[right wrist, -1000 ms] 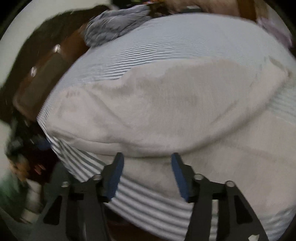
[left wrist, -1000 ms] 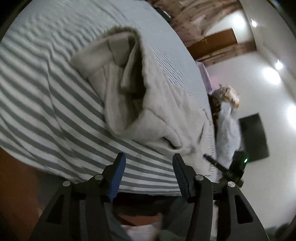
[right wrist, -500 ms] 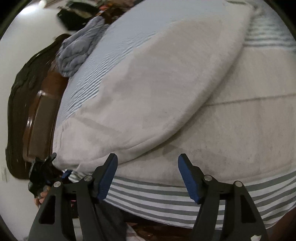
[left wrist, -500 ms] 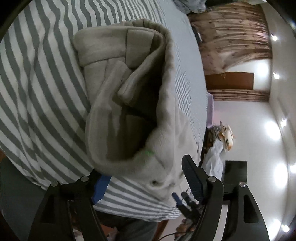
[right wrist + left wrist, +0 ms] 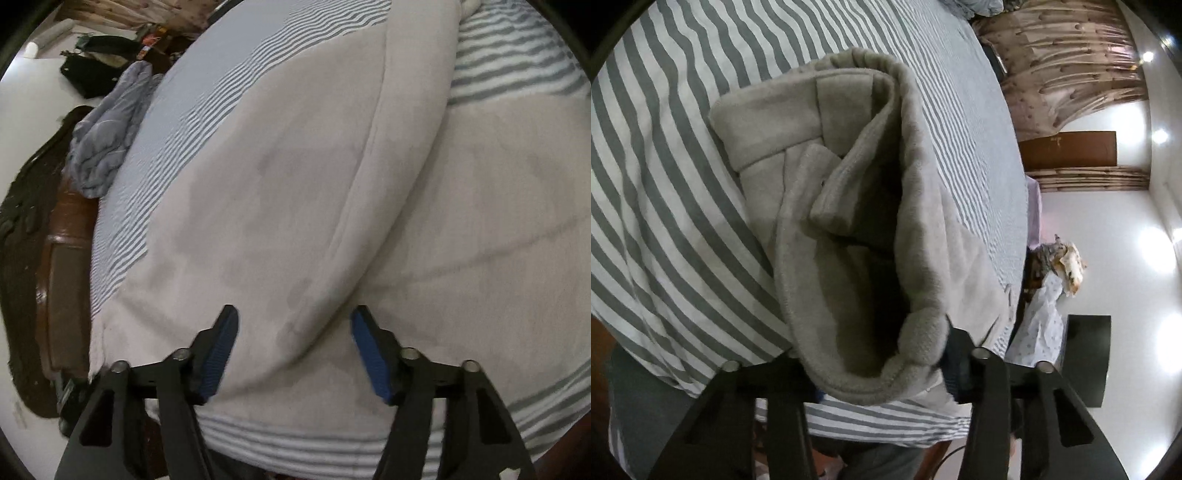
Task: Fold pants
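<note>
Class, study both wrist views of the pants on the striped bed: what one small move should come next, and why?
Probably close the right tongs on the pants. They have just been closing, yet their pads stand apart over flat fabric, gripping nothing. The left tongs, also just closing, already have the bunched hem between them, so both hands would then hold cloth for the fold.

The gap between the left gripper's (image 5: pixel 882 354) jaws, which have just been closing, is filled by the bunched waistband of the pants (image 5: pixel 849 229), so nothing else passes there; to its left, open striped bedding (image 5: pixel 665 184) lies clear. The right gripper (image 5: pixel 293 350), jaws also just closing, straddles a raised fold of the pants (image 5: pixel 332 221). To its left, past the bed edge, stands a dark wooden frame (image 5: pixel 62 295) with a crumpled grey cloth (image 5: pixel 103 147) above it.
</note>
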The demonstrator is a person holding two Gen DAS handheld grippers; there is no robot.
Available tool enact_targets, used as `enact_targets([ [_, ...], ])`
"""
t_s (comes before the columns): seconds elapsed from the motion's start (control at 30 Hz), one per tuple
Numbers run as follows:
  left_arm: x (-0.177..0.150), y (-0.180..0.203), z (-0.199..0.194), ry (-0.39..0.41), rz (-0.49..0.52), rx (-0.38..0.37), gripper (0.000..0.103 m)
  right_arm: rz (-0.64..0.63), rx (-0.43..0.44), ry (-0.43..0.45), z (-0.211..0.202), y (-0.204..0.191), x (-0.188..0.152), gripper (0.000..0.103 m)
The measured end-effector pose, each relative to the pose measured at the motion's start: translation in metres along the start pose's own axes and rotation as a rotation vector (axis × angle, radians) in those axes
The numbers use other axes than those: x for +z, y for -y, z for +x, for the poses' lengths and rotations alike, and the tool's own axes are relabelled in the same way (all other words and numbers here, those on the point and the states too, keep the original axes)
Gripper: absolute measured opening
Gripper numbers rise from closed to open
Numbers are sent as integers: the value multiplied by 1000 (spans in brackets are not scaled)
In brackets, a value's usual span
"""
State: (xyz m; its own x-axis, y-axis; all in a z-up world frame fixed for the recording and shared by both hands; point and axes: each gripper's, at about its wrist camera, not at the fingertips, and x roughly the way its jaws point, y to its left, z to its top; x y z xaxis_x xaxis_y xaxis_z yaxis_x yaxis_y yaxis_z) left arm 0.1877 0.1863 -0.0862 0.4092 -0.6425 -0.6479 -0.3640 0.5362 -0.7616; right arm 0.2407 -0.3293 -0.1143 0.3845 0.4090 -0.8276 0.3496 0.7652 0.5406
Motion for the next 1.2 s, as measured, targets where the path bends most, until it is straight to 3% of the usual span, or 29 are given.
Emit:
enact_targets([
  [0.03, 0, 1, -5, 8, 8, 3, 37, 13, -16, -1, 4, 1, 7, 48],
  [0.1, 1, 6, -7, 16, 27, 10, 32, 8, -49, 7, 9, 3, 18, 25],
  [0.2, 5, 11, -11, 16, 38, 22, 25, -10, -76, -1, 15, -1, 34, 10],
  [0.4, 34, 51, -23, 61, 126, -2, 21, -57, 7, 92, -17, -23, 47, 7],
  [0.57, 84, 99, -24, 129, 231, -55, 21, -89, 83, 203, -53, -49, 61, 7],
  [0.73, 120, 114, -16, 140, 327, -92, 21, -74, 186, 306, -82, -68, 59, 7],
  [0.87, 122, 85, -14, 93, 366, -82, 21, -121, 183, 327, -87, -66, 22, 8],
  [1.03, 109, 37, -15, 34, 361, -22, 21, -106, 134, 189, -41, -37, -28, 8],
  [1.2, 85, -8, -7, -31, 326, 89, 21, -20, 120, 117, -8, -10, -54, 8],
])
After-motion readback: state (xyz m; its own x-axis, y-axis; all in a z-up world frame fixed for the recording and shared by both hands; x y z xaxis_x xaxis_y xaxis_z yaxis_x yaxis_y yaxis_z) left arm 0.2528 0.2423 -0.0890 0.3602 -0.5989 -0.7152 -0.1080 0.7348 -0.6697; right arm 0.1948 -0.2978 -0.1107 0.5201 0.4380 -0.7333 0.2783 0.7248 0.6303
